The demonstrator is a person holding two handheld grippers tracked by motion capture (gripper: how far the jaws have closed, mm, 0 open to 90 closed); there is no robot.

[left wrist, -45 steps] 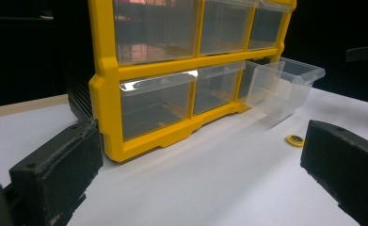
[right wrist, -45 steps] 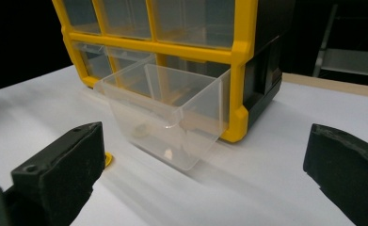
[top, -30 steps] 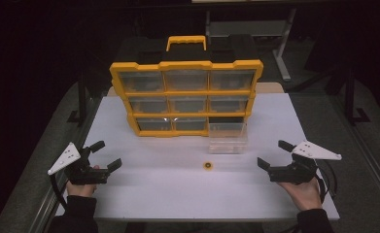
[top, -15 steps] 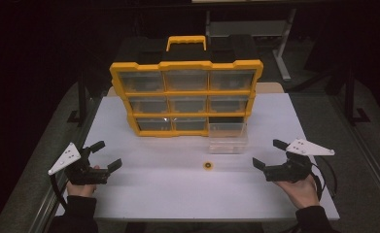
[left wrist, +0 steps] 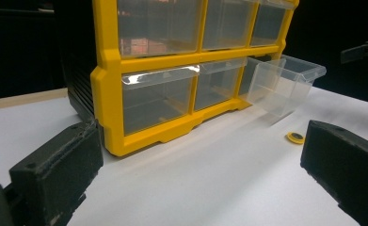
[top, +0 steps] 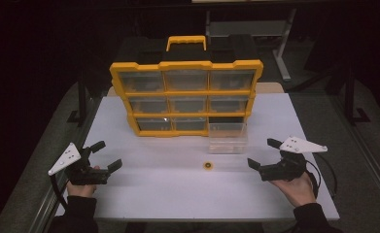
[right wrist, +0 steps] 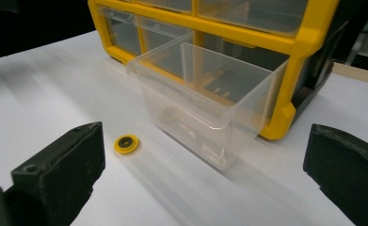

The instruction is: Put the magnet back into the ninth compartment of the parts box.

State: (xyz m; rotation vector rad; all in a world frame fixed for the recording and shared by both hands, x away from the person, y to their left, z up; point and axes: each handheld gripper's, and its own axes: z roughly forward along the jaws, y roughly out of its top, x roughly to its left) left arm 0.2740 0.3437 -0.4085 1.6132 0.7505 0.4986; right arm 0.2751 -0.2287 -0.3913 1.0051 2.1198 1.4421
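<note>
With both sets of jaws spread wide and empty, the small yellow ring [top: 207, 165] just before the clear drawer [top: 228, 138] probably must be picked up next.

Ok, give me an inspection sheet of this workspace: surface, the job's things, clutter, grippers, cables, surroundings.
Surface: white table, bare around the items.
Job's things: yellow organizer upright at the back, three rows of three clear drawers; bottom right slot vacant. Its clear drawer is pulled out and rests on the table in front of that slot. Small yellow ring lies flat, apart from the drawer.
Clutter: nothing seen.
Grippers: left gripper open, holding nothing; right gripper open, holding nothing, aimed toward the ring and drawer.
Cables: one black cable loops by the right hand.
Surroundings: dark room; metal table frame behind.
</note>
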